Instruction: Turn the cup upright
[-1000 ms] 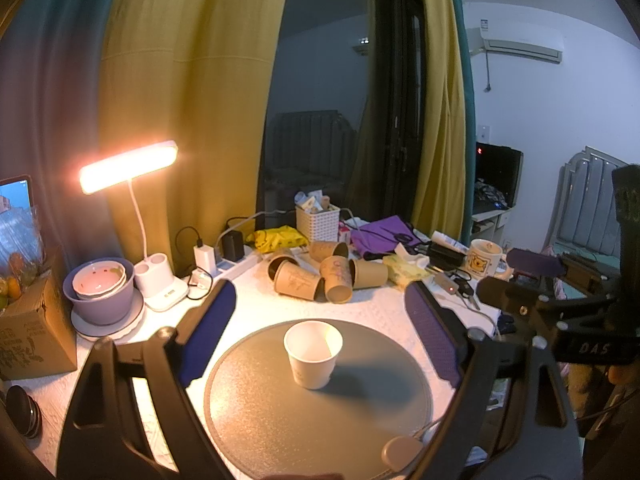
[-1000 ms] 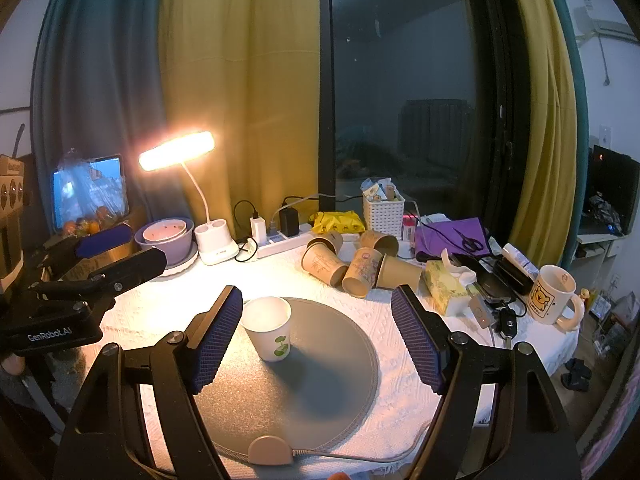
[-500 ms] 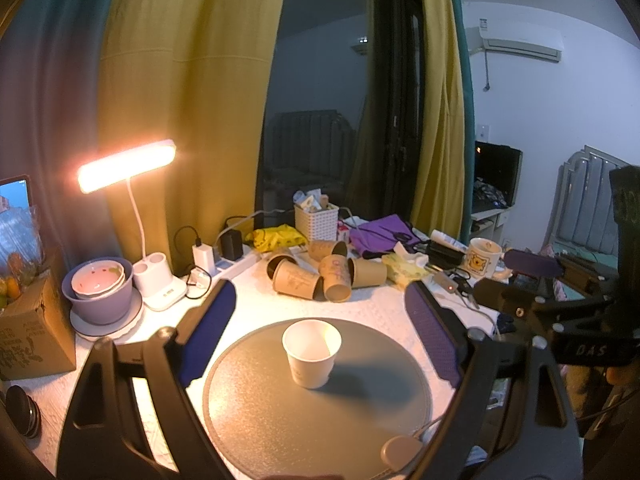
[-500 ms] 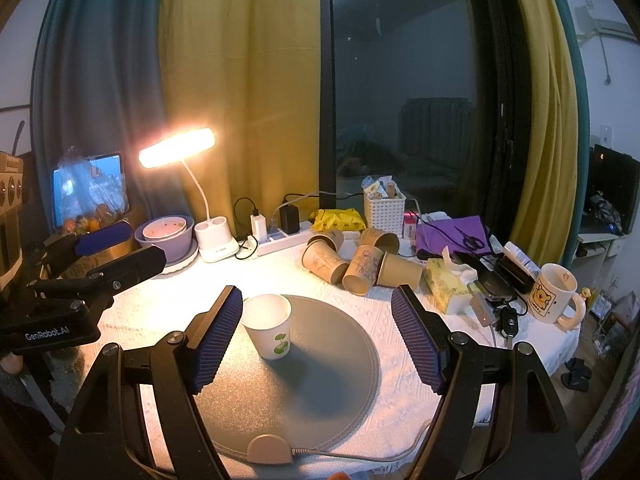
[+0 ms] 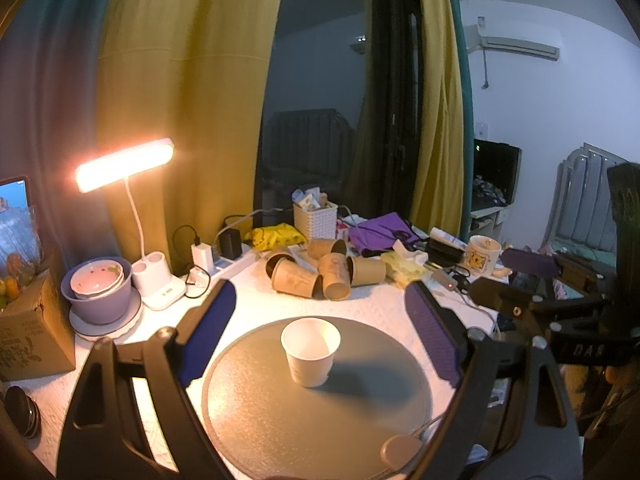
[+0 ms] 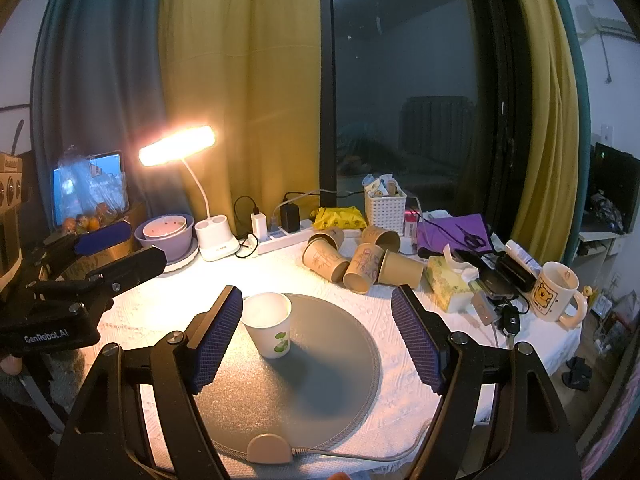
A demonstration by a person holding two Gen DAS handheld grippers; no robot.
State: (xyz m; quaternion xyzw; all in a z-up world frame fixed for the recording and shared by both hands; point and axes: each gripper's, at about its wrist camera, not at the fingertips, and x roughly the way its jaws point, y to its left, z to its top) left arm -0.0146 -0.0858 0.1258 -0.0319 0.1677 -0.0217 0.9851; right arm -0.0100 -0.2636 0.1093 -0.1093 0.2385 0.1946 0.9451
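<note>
A white paper cup (image 5: 311,351) stands upright, mouth up, on a round grey mat (image 5: 280,412). It also shows in the right wrist view (image 6: 269,324), with a green leaf print, on the mat (image 6: 320,380). My left gripper (image 5: 320,336) is open and empty, held back from the cup, its blue pads either side. My right gripper (image 6: 318,340) is open and empty; the cup stands just beyond its left pad (image 6: 216,340). Each gripper shows in the other's view, the right one at the right edge (image 5: 532,284) and the left one at the left edge (image 6: 100,256).
Several brown paper cups (image 6: 360,260) lie on their sides behind the mat. A lit desk lamp (image 6: 178,146), purple bowls (image 6: 166,236), a power strip (image 6: 280,236), a white basket (image 6: 384,210), a tissue pack (image 6: 446,280) and a mug (image 6: 556,296) crowd the table's back and right.
Both views have barely shifted. The cup stays upright on the mat and both grippers stay open.
</note>
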